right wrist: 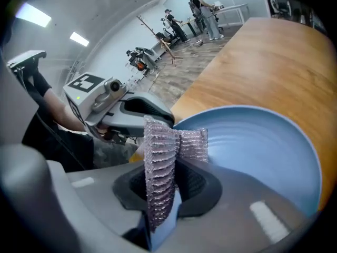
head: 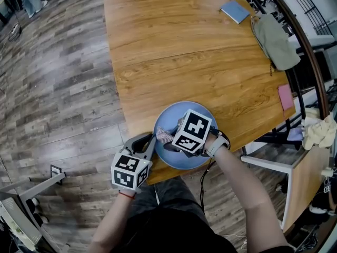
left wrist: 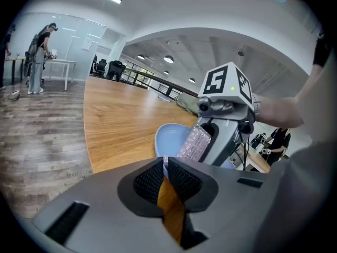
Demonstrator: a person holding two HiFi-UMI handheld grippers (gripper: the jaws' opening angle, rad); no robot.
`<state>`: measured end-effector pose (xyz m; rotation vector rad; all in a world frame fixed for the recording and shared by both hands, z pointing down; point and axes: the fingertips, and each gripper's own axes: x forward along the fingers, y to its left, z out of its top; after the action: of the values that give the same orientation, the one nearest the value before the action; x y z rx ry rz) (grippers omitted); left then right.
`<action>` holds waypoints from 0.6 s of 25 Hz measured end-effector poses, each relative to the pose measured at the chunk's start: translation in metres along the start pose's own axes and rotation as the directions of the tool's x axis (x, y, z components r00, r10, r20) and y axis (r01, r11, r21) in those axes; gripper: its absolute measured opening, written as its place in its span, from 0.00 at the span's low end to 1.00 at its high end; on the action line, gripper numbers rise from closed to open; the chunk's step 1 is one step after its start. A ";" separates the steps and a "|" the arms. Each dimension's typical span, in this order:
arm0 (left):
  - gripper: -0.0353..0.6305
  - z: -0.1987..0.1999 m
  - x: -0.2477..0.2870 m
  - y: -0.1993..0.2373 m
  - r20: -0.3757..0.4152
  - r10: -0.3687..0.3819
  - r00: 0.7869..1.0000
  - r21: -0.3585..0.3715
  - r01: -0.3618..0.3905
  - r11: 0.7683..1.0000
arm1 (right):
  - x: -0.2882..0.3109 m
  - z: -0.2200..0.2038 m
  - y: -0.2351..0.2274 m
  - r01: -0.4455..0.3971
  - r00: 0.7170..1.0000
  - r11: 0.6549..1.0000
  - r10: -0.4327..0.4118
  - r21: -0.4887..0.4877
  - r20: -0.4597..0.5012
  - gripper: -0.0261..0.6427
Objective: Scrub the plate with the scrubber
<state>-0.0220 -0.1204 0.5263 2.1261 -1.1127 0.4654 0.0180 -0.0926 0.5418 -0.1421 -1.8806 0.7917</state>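
Pale-blue and round, the plate [head: 179, 160] sits at the near edge of the wooden table [head: 174, 46] in the head view, partly past that edge. The left gripper [head: 152, 142] reaches in from the left and meets the plate's left rim. The right gripper [head: 174, 140] hangs over the plate's middle with the silvery mesh scrubber [head: 164, 136] at its tip, near the left rim. A grey-green bag [head: 274, 41] lies at the table's far right corner

From the left gripper view, the left gripper [left wrist: 164, 165] has its ribbed pads nearly together, pinched on the thin rim of the plate [left wrist: 171, 138]. The plate rests on the table [left wrist: 121, 115]. Just beyond, the right gripper [left wrist: 204, 135] points down at the plate, with the scrubber [left wrist: 194, 144] hanging from it

From the right gripper view, the right gripper [right wrist: 175, 166] is clamped on the scrubber [right wrist: 160, 178], which stands between the pads and folds forward onto the plate [right wrist: 258, 157]. Whether it presses on the surface cannot be told. The left gripper [right wrist: 169, 121] sits at the plate's rim beyond it, above the table [right wrist: 274, 62]
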 end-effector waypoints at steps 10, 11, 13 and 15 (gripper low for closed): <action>0.09 0.000 0.000 0.000 -0.011 0.022 1.000 0.041 -0.022 0.999 | -0.031 0.006 -0.050 0.160 0.981 0.985 -0.165 0.061 0.103 0.16; 0.09 0.000 -0.001 0.000 -0.011 0.024 1.000 0.042 -0.024 0.999 | -0.036 0.003 -0.056 0.192 0.975 0.979 -0.198 0.063 0.099 0.16; 0.09 -0.001 -0.002 0.001 -0.013 0.028 1.000 0.047 -0.027 0.999 | -0.046 -0.007 -0.068 0.262 0.961 0.963 -0.266 0.056 0.081 0.16; 0.09 -0.001 -0.002 0.001 -0.015 0.032 0.999 0.053 -0.031 0.998 | -0.055 -0.019 -0.079 0.333 0.941 0.942 -0.335 0.043 0.053 0.16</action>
<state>-0.0244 -0.1189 0.5264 2.1498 -1.1385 0.5309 0.0786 -0.1692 0.5488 0.2210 -1.8793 0.5967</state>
